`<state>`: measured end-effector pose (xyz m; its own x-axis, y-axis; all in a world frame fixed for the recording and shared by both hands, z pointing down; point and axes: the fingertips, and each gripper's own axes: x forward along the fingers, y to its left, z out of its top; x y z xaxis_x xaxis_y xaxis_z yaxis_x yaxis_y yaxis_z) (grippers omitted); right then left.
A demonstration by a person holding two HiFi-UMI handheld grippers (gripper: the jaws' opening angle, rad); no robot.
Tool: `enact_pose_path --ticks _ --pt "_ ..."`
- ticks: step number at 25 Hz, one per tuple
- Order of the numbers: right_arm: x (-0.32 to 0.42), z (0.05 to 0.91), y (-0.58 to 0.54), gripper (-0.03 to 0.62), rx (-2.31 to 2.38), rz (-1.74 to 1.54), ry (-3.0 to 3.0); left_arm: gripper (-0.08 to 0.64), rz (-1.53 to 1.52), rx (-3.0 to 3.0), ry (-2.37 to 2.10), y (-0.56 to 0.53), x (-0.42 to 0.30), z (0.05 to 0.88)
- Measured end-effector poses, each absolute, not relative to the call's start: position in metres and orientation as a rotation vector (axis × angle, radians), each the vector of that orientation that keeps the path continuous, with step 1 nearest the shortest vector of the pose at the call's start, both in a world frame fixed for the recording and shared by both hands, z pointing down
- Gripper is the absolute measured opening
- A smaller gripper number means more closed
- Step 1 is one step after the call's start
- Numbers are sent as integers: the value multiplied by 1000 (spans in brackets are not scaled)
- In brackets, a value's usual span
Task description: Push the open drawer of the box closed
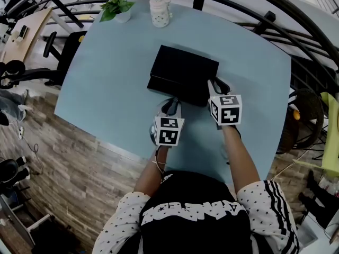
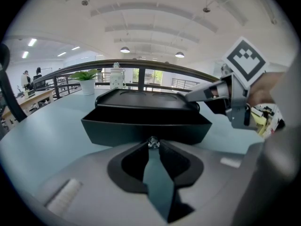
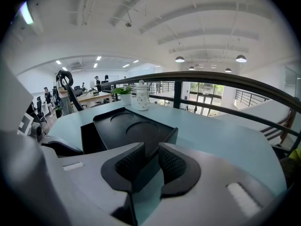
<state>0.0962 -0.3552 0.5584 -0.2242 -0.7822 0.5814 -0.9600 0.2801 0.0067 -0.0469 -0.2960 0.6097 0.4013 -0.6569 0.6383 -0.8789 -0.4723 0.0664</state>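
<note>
The person's black shirt (image 1: 196,216) sat nearest. Ahead, the left gripper (image 1: 172,105) had its jaws drawn together, tips at the open drawer (image 1: 186,94). The right gripper (image 1: 218,84), jaws slightly apart, met a near corner of the black box (image 1: 183,67) mid-tabletop (image 1: 111,83). A jar (image 1: 160,12) and a plant (image 1: 117,5) stood beyond.
</note>
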Motion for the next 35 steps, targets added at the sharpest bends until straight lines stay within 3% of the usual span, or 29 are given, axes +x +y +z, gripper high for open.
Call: enact_pose_path --ticks 35 --pt "95 559 -355 75 1564 497 -2071 0 769 2289 -1299 -318 -39 611"
